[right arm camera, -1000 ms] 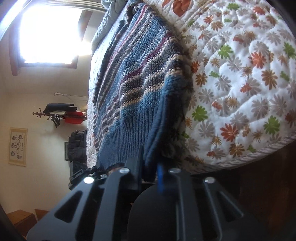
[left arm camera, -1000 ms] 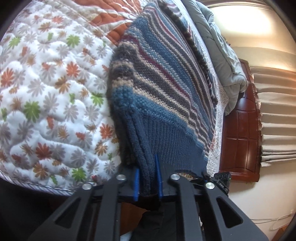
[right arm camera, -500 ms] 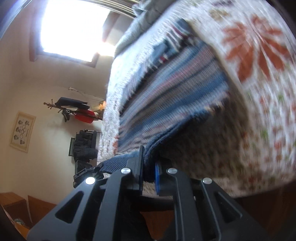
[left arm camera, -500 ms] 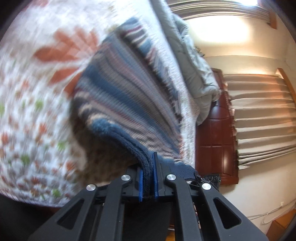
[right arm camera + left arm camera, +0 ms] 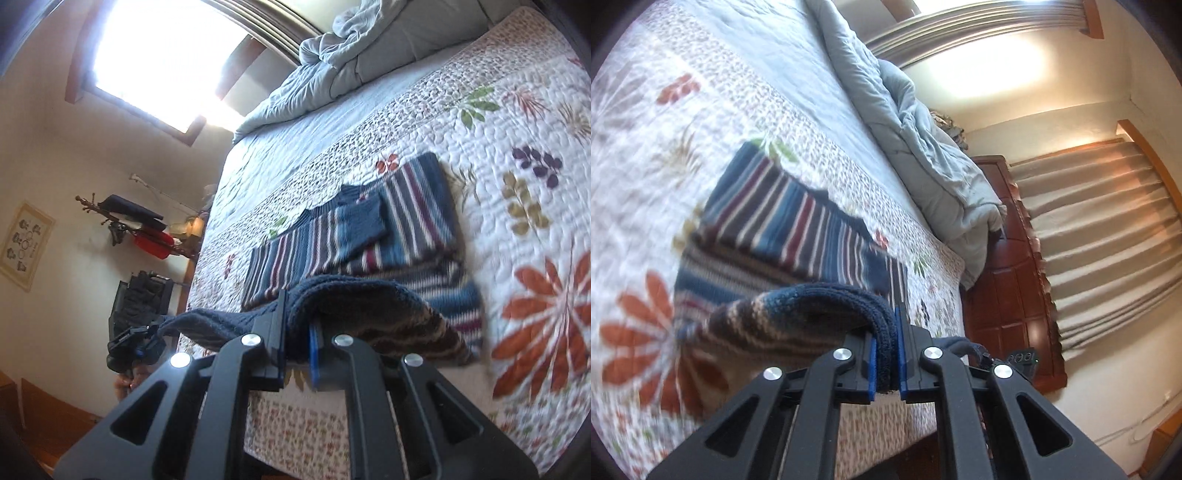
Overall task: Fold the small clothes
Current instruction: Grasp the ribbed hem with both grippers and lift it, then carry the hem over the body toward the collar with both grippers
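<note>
1. The left gripper (image 5: pixel 886 354) is clamped tight: its blue pads (image 5: pixel 872 365) pinch a doubled fold of the dark-blue ribbed hem of the striped sweater (image 5: pixel 798 236), with no gap showing beside the knit.
2. The right gripper (image 5: pixel 297 354) is likewise closed on the same hem, the navy ribbing bunched between its fingers and draping over the left one.
3. Between the two grips the hem hangs raised above the bed, and the cloth sags back from it in a loose arc toward the rest of the garment.
4. The remainder of the sweater lies flat on the floral quilt (image 5: pixel 535 229), near the bed's near edge, with a sleeve (image 5: pixel 360 227) folded across its striped body.
5. Beyond it, toward the far edge of the bed, a rumpled pale-blue duvet (image 5: pixel 923 147) is heaped.
6. Past the bed's side a wooden headboard (image 5: pixel 1008 280) and pleated curtains (image 5: pixel 1108 240) show in the left view; a bright window (image 5: pixel 159 55) in the right view.
</note>
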{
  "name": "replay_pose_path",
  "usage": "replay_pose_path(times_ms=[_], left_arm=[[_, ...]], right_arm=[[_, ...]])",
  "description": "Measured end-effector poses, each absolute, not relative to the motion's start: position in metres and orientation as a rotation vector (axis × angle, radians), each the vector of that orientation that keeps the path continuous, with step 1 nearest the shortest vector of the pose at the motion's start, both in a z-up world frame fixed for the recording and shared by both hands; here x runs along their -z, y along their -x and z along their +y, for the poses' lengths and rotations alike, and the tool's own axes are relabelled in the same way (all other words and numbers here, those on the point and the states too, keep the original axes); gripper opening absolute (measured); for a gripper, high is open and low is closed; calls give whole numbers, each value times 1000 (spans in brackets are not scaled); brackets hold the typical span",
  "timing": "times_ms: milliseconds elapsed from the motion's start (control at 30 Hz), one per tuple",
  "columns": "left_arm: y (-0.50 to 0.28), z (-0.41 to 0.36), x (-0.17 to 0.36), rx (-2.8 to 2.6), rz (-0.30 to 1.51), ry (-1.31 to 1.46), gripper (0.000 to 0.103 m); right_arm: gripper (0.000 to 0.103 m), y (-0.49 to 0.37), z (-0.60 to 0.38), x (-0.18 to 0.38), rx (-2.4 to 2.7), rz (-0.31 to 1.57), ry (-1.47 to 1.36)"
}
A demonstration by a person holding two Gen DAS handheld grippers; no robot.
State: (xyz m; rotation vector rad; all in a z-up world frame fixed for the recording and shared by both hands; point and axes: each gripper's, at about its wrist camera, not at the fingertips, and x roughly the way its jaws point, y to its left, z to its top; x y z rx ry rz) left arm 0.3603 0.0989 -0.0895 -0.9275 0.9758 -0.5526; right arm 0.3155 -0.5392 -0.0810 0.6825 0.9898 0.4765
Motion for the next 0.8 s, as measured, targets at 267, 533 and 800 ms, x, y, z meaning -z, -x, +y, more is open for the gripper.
replay_pose_path(times_ms=[267,533,800], left_arm=[[-449,94,142,464,1090,935,8],[-507,102,204,402,1174,973,9],[-525,107,207,463,1144,923,66]], right_arm=[[8,-410,-532,135,-402,1107,-681],[9,-474,-527,190,-368,1189,-693],[51,-495,-546,196,-400,1165,-693]])
